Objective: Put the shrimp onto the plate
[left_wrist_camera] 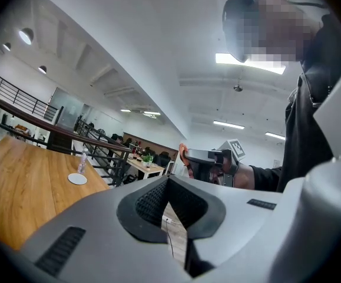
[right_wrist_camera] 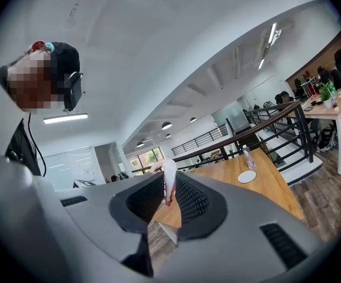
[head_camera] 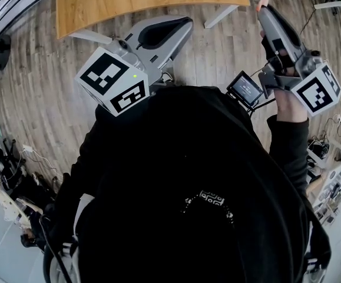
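Shrimp (right_wrist_camera: 168, 184) hangs pinched in the right gripper's (right_wrist_camera: 169, 173) narrowly parted jaws, held level, likely so it won't slip before reaching the plate (right_wrist_camera: 247, 176) on the table (right_wrist_camera: 270, 188) ahead, while the left gripper (left_wrist_camera: 167, 180), jaws together and empty, idles alongside.

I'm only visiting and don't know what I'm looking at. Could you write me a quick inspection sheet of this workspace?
Surface: wooden table, mostly bare.
Job's things: shrimp, clamped in the right gripper and off the table; white plate on the table, looks bare.
Clutter: a clear bottle standing beside the plate.
Grippers: right gripper shut on the shrimp; left gripper shut, nothing between its jaws.
Cables: loose cables on the floor at the side; a thin wire on the floor under the left gripper.
Surroundings: wood plank floor, dark railing behind the table, open office beyond.
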Action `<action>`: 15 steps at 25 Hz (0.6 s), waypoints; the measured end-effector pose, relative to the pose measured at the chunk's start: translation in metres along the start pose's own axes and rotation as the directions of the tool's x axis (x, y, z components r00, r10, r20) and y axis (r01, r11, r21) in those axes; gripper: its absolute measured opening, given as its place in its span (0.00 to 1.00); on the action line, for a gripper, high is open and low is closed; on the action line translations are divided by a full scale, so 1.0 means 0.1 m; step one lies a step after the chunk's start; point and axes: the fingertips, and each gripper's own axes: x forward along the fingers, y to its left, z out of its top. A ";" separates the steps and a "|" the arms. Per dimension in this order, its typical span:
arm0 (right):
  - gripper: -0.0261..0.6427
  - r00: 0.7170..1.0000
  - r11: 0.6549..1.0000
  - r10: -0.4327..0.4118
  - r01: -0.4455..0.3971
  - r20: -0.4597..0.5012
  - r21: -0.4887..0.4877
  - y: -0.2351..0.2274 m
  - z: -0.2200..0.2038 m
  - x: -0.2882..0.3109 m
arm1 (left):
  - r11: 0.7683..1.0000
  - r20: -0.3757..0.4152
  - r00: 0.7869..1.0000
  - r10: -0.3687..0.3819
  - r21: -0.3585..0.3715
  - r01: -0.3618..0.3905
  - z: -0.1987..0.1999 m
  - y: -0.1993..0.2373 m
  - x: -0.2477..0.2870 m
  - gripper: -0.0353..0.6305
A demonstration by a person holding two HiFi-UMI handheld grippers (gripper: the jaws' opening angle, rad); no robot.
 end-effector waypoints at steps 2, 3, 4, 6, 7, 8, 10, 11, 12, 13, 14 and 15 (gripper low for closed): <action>0.14 1.000 1.000 0.009 -0.009 -0.007 -0.001 0.05 -0.02 0.15 | 1.000 0.005 1.000 0.005 -0.003 -0.005 0.01 0.11 -0.09 0.06; 0.14 1.000 1.000 0.012 -0.012 -0.009 0.003 0.06 -0.03 0.22 | 1.000 0.007 1.000 0.010 -0.006 -0.010 0.01 0.17 -0.12 0.06; 0.14 1.000 1.000 0.015 -0.015 -0.013 0.007 0.06 -0.05 0.28 | 1.000 0.008 1.000 0.016 -0.012 -0.016 0.00 0.22 -0.16 0.06; 0.14 0.999 1.000 0.027 -0.027 -0.027 0.004 0.08 -0.07 0.38 | 0.999 0.011 0.999 0.031 -0.024 -0.031 -0.02 0.30 -0.21 0.06; 0.14 0.999 0.999 0.033 -0.034 -0.032 -0.001 0.09 -0.07 0.42 | 0.999 0.012 0.999 0.037 -0.028 -0.037 -0.01 0.34 -0.22 0.06; 0.14 0.999 0.999 0.039 -0.039 -0.035 -0.002 0.08 -0.06 0.47 | 0.999 0.014 0.999 0.041 -0.029 -0.040 0.00 0.39 -0.23 0.06; 0.14 0.998 0.999 0.046 -0.046 -0.038 0.004 0.05 -0.04 0.58 | 0.999 0.017 0.999 0.044 -0.028 -0.044 0.02 0.48 -0.23 0.06; 0.14 0.998 0.999 0.051 -0.051 -0.042 0.006 0.03 -0.04 0.63 | 0.998 0.018 0.999 0.049 -0.028 -0.049 0.04 0.52 -0.23 0.06; 0.14 0.997 0.998 0.058 -0.058 -0.047 0.005 0.01 -0.04 0.67 | 0.998 0.018 0.998 0.057 -0.029 -0.056 0.04 0.55 -0.24 0.06; 0.14 0.997 0.998 0.067 -0.067 -0.050 0.003 0.00 -0.04 0.70 | 0.998 0.017 0.998 0.065 -0.028 -0.064 0.03 0.57 -0.25 0.06; 0.14 0.996 0.997 0.077 -0.077 -0.050 -0.001 -0.01 -0.04 0.73 | 0.997 0.016 0.997 0.072 -0.027 -0.071 0.02 0.58 -0.26 0.06; 0.14 0.995 0.996 0.088 -0.088 -0.047 -0.003 -0.02 -0.03 0.76 | 0.996 0.018 0.997 0.080 -0.028 -0.079 0.02 0.60 -0.27 0.06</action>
